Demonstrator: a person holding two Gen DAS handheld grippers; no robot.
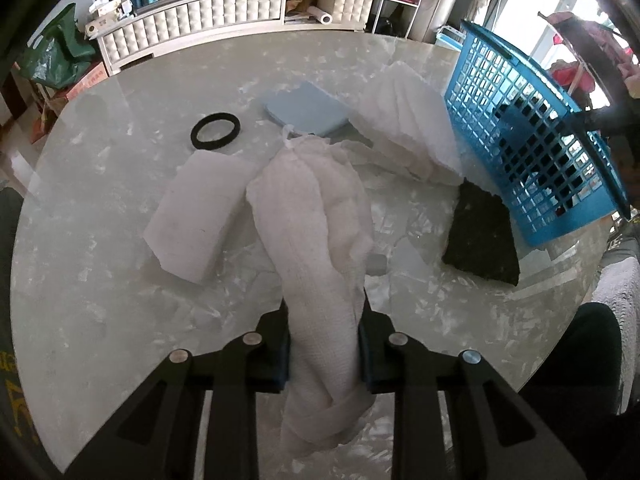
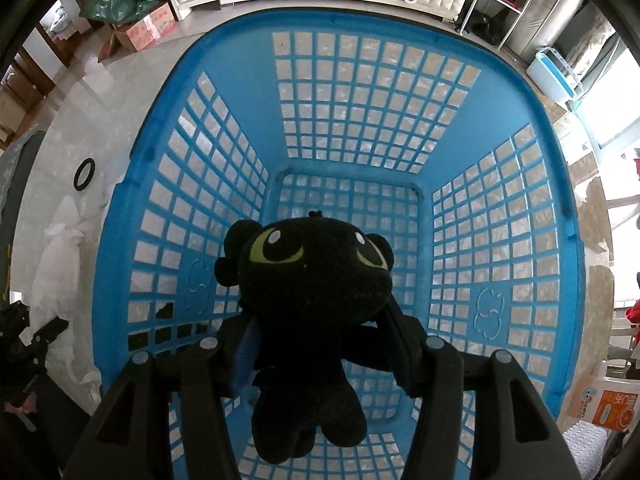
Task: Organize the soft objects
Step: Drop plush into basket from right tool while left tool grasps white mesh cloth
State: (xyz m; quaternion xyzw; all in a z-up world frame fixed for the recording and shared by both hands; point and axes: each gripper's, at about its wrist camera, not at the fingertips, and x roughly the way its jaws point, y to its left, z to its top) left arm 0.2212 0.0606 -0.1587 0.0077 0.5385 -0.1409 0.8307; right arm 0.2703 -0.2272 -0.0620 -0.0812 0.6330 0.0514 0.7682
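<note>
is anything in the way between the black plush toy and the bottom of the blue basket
Nothing visible. The right gripper holds the black plush toy over the open blue basket, whose mesh floor below shows bare.

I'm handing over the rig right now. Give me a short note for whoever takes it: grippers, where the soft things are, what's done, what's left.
Left gripper: shut on the white mesh cloth, partly lifted off the table.
Right gripper: holds the black plush toy over the blue basket, not yet released.
Done: nothing visibly lies in the basket yet.
Left on the table: white foam block, blue pad, black ring, crumpled white cloth, dark scrub pad.
Next, likely: drop the plush, then bring the mesh cloth over.
</note>
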